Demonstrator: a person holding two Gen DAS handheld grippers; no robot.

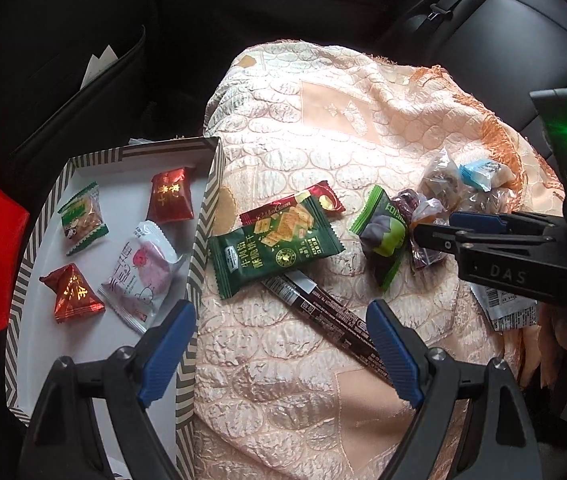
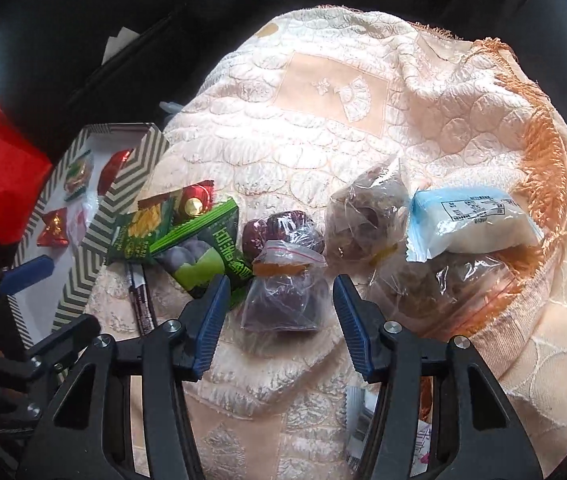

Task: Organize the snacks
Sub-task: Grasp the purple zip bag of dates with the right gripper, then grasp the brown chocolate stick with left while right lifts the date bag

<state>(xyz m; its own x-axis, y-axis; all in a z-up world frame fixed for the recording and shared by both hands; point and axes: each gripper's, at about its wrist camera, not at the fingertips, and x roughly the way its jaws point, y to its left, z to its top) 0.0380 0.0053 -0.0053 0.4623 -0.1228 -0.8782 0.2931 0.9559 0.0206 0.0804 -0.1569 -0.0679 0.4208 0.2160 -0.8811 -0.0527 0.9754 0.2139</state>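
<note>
Tongs on the right point(image 2: 281, 312) stand apart around a small clear bag point(image 2: 279, 300) on the blanket point(image 2: 323, 120), seemingly lining up to lift it. Left tongs point(image 1: 281, 344) hang wide and empty beside the box point(image 1: 199, 240), where four snacks already lie.

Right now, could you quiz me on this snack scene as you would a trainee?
1. True or false: the striped box holds four wrapped snacks.
2. What lies between the right gripper fingers? A) the blue-and-white packet B) the clear bag of dark fruit C) a red candy
3. Fill in: the dark green cracker packet lies on the ____, outside the box.

Key: 1 true. 2 B; the fingers stand apart, not pressing it. 3 cloth.
</note>
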